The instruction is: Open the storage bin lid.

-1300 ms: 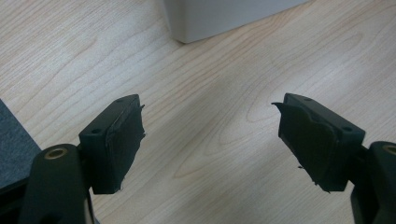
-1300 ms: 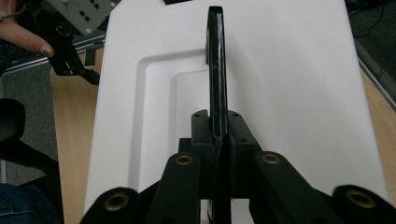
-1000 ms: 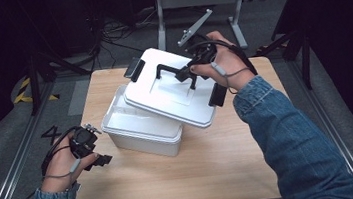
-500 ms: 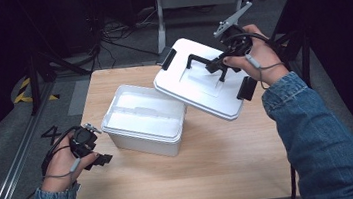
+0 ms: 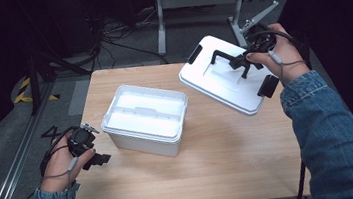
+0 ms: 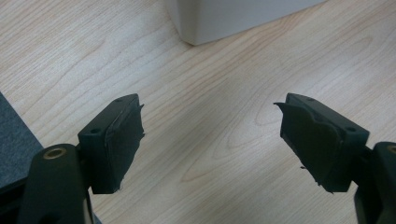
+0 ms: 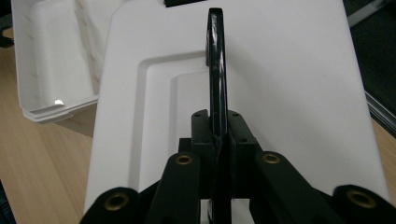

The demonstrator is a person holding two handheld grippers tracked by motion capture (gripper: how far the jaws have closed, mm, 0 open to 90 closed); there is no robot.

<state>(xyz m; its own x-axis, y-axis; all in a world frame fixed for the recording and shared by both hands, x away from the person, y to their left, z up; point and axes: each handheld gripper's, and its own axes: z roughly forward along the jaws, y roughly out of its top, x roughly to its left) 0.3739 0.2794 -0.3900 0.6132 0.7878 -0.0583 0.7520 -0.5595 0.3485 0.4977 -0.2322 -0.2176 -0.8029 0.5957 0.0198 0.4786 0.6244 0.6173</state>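
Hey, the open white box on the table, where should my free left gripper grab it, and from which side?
Probably the rim of the white box on its near-left wall, coming in from the left, where the left gripper already sits open beside it. The rim forms a thin lip that the jaws can straddle; the walls below look smooth and wide. The right gripper is busy holding the lid by its handle.

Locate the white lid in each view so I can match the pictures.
High view: lid at upper right, tilted, held by its black handle in the right gripper.
Left gripper view: not in it.
Right gripper view: lid spans the centre and right.
Shared landmark: the open white box.
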